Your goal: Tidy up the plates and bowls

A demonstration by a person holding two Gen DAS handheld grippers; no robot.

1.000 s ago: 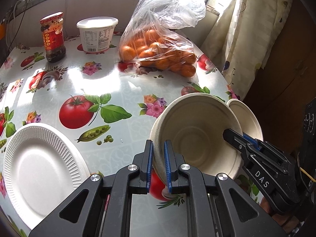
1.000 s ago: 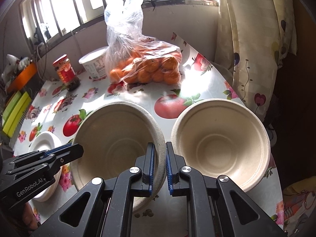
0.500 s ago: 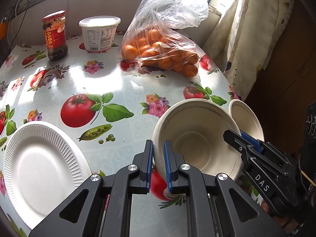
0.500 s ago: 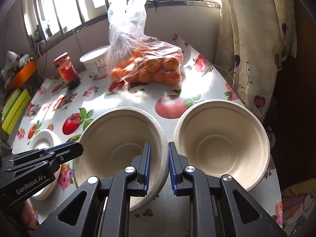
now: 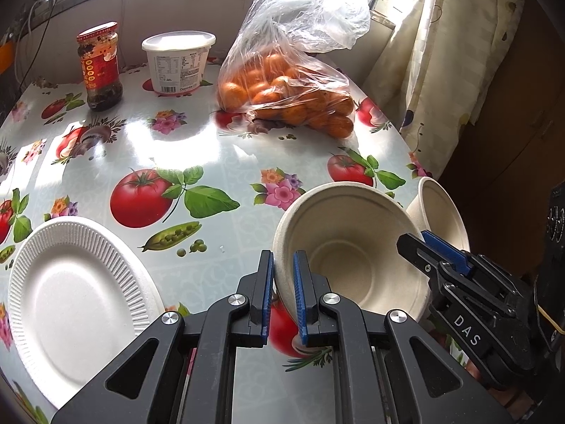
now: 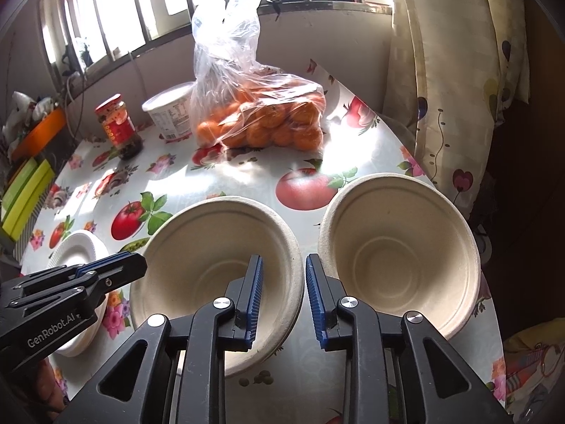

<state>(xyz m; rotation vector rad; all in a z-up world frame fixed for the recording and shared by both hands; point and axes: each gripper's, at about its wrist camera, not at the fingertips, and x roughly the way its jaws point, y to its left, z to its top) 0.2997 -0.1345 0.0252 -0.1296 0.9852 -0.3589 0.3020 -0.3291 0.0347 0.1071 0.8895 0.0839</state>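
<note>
A beige paper bowl (image 5: 348, 247) is tilted, its near rim pinched in my left gripper (image 5: 281, 293); it also shows in the right wrist view (image 6: 215, 258). My right gripper (image 6: 280, 293) is open, its fingers either side of that bowl's right rim without touching. A second beige bowl (image 6: 399, 261) sits to the right near the table edge, also seen in the left wrist view (image 5: 439, 208). A white paper plate (image 5: 70, 300) lies at the left, also in the right wrist view (image 6: 79, 251).
A bag of oranges (image 5: 286, 99), a white tub (image 5: 178, 62) and a red-lidded jar (image 5: 100, 67) stand at the back of the fruit-patterned table (image 5: 197, 162). A curtain (image 5: 441, 56) hangs at the right past the table edge.
My right gripper has opened and let go of the bowl's rim. My left gripper has kept its grip while the bowl moved down and nearer in its view.
</note>
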